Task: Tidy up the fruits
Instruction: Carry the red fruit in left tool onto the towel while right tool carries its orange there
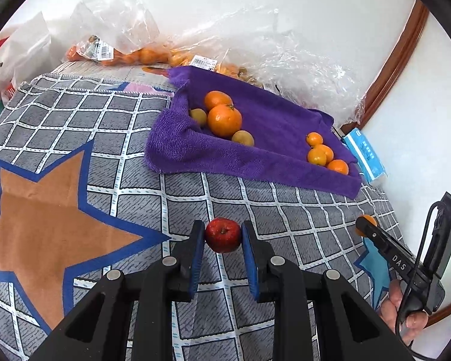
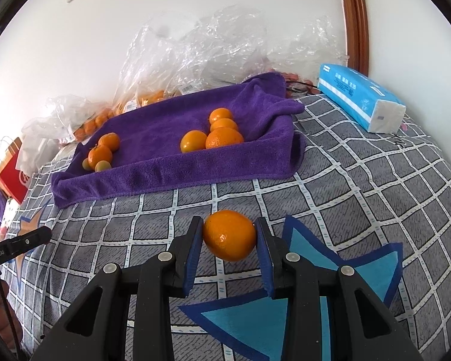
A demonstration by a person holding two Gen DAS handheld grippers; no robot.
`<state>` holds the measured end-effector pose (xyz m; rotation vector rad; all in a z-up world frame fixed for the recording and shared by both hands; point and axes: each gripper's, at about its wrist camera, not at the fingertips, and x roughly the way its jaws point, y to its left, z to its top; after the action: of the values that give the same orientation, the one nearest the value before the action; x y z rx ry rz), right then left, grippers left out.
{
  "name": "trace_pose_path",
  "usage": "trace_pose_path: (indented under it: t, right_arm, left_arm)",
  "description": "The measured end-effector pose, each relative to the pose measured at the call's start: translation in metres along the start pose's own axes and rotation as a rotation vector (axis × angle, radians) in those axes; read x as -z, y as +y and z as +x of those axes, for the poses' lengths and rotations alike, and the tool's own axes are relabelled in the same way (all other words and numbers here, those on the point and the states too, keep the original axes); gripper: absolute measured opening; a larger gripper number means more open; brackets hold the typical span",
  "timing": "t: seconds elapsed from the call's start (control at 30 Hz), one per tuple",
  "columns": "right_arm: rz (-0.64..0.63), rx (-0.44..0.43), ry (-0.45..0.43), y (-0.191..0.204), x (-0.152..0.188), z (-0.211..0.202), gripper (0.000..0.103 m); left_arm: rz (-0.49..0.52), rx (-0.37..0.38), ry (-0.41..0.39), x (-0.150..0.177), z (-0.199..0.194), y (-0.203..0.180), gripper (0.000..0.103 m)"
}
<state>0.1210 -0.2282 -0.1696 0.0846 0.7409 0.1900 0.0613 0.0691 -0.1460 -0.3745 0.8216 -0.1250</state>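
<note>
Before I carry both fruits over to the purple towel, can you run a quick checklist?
1. Left gripper shut on the red apple: ok.
2. Right gripper shut on the orange: ok.
3. Purple towel has bare space between its two fruit piles: ok.
4. Checked blanket between jaws and towel free of obstacles: ok.
5. Tissue pack lies off to the side of the towel: ok.
6. Which pile the apple belongs in: cannot tell.

"DAS" on right claw, "ot.AI" on left claw
</note>
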Motion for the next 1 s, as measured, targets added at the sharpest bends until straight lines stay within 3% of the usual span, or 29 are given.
trace_pose_path:
  t: [0.27, 1.0]
  right_arm:
    - [-0.015, -0.037, 0.056, 0.01, 0.003, 0.004, 0.035]
    - [-0.061, -0.03, -0.056, 0.041, -0.025, -0.044, 0.035]
  left_arm:
    - [-0.011, 0.012, -0.008, -0.008, -0.013, 0.004, 0.024]
    - [0.001, 0.025, -0.053, -0.017, -0.037, -0.003, 0.024]
